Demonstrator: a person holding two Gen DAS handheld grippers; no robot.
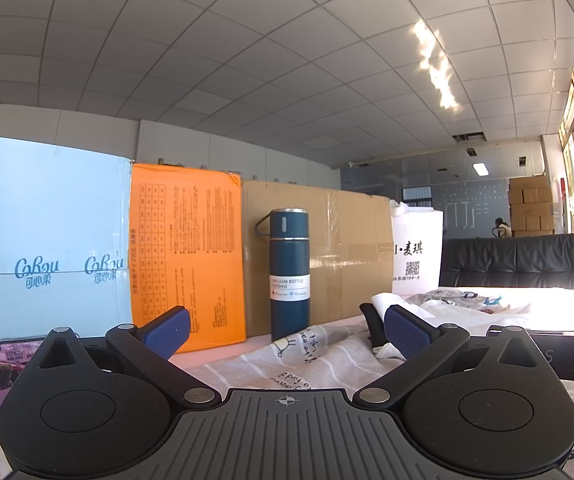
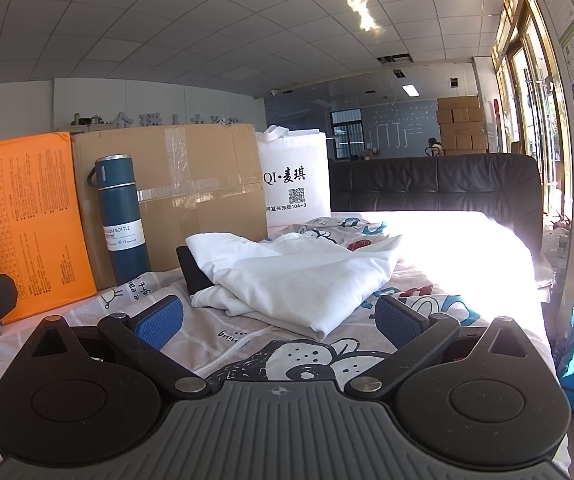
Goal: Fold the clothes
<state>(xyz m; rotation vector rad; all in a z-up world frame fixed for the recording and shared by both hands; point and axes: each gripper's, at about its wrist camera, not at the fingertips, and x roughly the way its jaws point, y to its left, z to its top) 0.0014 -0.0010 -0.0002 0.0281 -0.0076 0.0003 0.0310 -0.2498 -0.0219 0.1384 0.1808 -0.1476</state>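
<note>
A white garment [image 2: 299, 276] lies loosely bunched on the cartoon-print sheet [image 2: 307, 356], partly over a black garment [image 2: 192, 270]. My right gripper [image 2: 283, 320] is open and empty, just in front of the white garment's near edge. My left gripper [image 1: 287, 330] is open and empty, low over the sheet [image 1: 319, 360]. The clothes show at its right, behind the right finger: a bit of white cloth [image 1: 383, 304] and black cloth [image 1: 373, 326]. The other gripper's body [image 1: 559, 348] shows at the right of the left wrist view.
A blue vacuum bottle [image 2: 121, 216] stands at the back, also in the left wrist view [image 1: 289, 274]. Behind it are a cardboard box [image 2: 191, 184], an orange box [image 2: 27, 220], a light blue box [image 1: 43, 240] and a white bag [image 2: 295, 184]. A black sofa [image 2: 439, 182] stands beyond. Bright sunlight washes out the far right of the sheet.
</note>
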